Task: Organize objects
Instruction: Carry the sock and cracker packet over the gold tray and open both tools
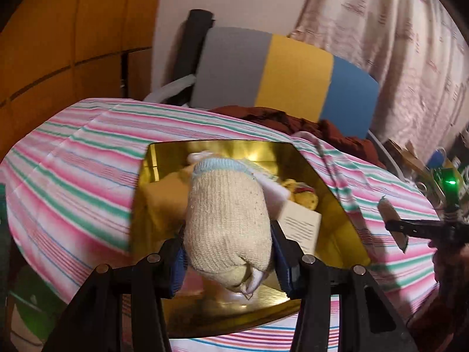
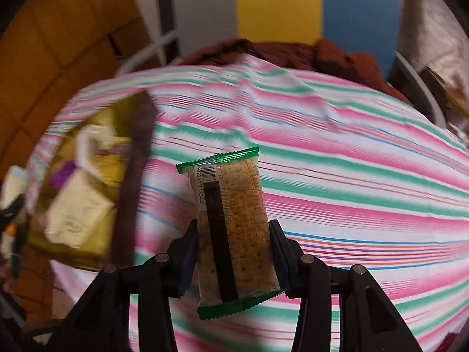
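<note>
My left gripper [image 1: 230, 252] is shut on a rolled cream sock [image 1: 228, 217] with a pale blue cuff, held over the open gold box [image 1: 337, 205]. Inside the box lie a white printed card [image 1: 302, 227], yellow items [image 1: 302, 196] and other small things. My right gripper [image 2: 233, 252] is shut on a cracker packet [image 2: 234, 220] with green serrated ends and a barcode, held above the striped cloth. The gold box [image 2: 129, 176] appears blurred at the left of the right wrist view. The right gripper [image 1: 395, 228] with its packet also shows at the right edge of the left wrist view.
A pink, green and white striped cloth [image 1: 73, 161] covers the table. Dark red fabric [image 1: 293, 123] is bunched at the far edge, before a grey, yellow and blue panel [image 1: 287, 70]. A curtain [image 1: 395, 44] hangs right, wooden cabinets [image 1: 58, 29] left. Clutter with a green light [image 1: 451, 182] sits far right.
</note>
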The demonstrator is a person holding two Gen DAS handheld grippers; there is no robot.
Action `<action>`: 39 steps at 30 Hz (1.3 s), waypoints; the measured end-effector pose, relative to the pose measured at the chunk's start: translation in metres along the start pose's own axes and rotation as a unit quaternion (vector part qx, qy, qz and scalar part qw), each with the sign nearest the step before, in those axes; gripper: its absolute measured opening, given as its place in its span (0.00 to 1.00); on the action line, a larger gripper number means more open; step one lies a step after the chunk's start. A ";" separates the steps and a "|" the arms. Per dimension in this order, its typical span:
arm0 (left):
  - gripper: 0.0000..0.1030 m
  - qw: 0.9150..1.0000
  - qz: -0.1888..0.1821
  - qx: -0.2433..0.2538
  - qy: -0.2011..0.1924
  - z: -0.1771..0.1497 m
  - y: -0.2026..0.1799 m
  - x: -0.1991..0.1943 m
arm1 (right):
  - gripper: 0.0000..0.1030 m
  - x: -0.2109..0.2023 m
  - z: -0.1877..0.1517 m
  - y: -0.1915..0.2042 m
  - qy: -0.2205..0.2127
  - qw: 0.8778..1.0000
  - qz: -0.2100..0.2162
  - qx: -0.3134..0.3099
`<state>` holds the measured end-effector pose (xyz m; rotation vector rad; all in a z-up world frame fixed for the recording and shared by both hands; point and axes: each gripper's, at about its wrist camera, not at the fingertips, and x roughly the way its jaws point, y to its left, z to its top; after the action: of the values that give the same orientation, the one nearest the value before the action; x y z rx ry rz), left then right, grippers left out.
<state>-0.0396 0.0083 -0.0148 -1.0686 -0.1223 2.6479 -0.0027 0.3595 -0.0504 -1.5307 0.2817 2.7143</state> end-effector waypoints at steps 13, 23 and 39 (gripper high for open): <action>0.49 1.000 -0.005 -0.022 0.007 0.000 0.014 0.007 | 0.46 0.010 0.009 0.120 -0.044 0.995 0.090 0.001; 0.49 1.000 -0.012 -0.018 0.013 0.006 0.011 0.021 | 0.50 0.012 -0.006 0.120 -0.037 0.996 0.075 -0.003; 0.61 0.998 -0.009 -0.039 0.051 0.025 0.005 0.063 | 0.66 0.004 -0.023 0.128 -0.058 0.997 0.040 -0.017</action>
<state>-0.1013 0.0226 -0.0396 -1.2200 -0.2155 2.5852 0.0020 0.2293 -0.0461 -1.3915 0.3023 2.8706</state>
